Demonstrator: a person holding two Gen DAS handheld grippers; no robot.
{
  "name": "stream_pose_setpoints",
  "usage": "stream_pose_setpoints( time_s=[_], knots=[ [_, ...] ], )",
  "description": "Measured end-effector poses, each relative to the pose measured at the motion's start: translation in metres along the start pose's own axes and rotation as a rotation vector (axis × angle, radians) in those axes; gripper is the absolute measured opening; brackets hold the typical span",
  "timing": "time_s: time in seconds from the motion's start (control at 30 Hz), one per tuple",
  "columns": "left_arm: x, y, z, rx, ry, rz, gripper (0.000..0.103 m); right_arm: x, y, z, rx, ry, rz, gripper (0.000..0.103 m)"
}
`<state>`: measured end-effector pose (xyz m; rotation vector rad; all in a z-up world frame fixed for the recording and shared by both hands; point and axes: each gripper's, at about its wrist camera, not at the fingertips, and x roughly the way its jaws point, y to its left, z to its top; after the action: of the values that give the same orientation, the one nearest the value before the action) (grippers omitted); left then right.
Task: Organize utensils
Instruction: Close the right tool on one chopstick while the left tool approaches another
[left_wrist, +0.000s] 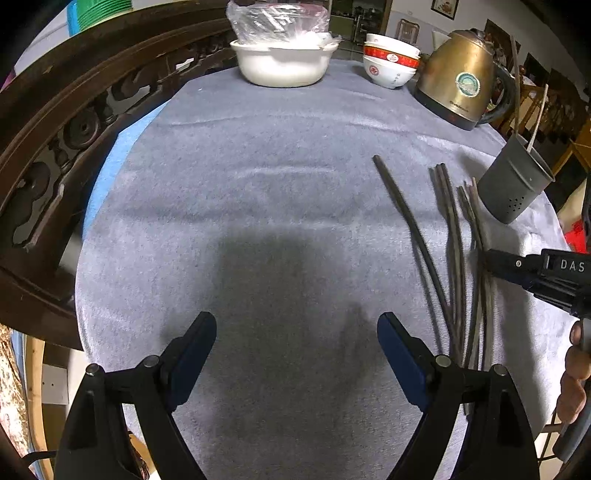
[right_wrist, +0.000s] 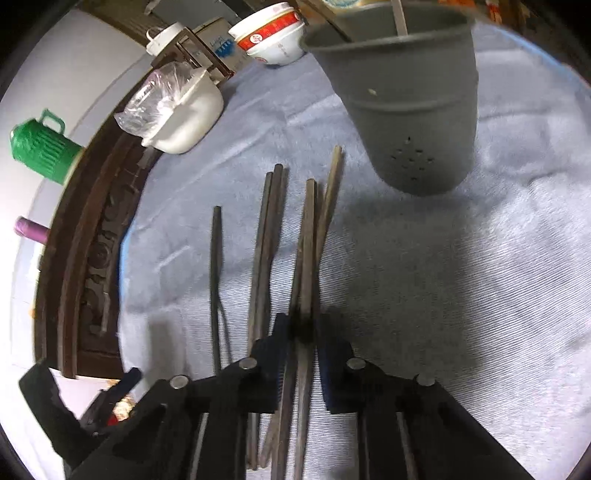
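Grey cloth (left_wrist: 280, 177), left gripper (left_wrist: 297, 325) jaws apart, right gripper (right_wrist: 303, 325) clamped on chopsticks (right_wrist: 308, 236), holder (right_wrist: 406, 110) at 1 o'clock.

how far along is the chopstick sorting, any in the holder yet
Barely started. The grey holder stands upright with a pale stick poking out, though its inside is hidden. In hand: the right gripper is closed around a chopstick low over the cloth. Left: the other chopsticks lie loose beside it. The left gripper is open and holds nothing.
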<state>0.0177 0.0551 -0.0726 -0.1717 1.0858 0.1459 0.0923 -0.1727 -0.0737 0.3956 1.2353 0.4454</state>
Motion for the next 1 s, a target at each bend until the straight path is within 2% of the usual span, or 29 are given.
stream_pose_setpoints(
  time_s=[0.3,0.43,0.63,0.7,0.77,0.83,0.9,0.97,1.0],
  knots=[
    [0.003,-0.032,0.031,0.010,0.028,-0.101,0.089,-0.023,-0.020,-0.005,0.004,-0.011,-0.015,0.008],
    [0.015,-0.047,0.046,-0.009,0.085,-0.148,0.089,-0.029,-0.029,-0.006,-0.003,-0.002,-0.044,0.008],
    [0.028,-0.061,0.054,-0.030,0.157,-0.144,0.087,-0.027,-0.035,-0.008,-0.028,0.029,-0.072,0.008],
    [0.030,-0.064,0.054,-0.019,0.169,-0.138,0.077,-0.027,-0.037,-0.009,-0.024,0.032,-0.069,0.008],
    [0.036,-0.068,0.053,-0.005,0.206,-0.136,0.058,-0.026,-0.038,-0.008,-0.019,0.036,-0.064,0.008],
    [0.042,-0.069,0.051,0.000,0.238,-0.136,0.051,-0.024,-0.039,-0.008,-0.013,0.045,-0.063,0.011],
    [0.041,-0.069,0.051,0.008,0.223,-0.129,0.045,-0.025,-0.038,-0.008,-0.025,0.045,-0.069,0.011],
    [0.042,-0.069,0.050,0.020,0.233,-0.131,0.017,-0.024,-0.037,-0.008,-0.032,0.044,-0.072,0.011],
    [0.043,-0.069,0.049,0.026,0.239,-0.131,0.009,-0.024,-0.037,-0.008,-0.038,0.044,-0.074,0.011]
  ],
)
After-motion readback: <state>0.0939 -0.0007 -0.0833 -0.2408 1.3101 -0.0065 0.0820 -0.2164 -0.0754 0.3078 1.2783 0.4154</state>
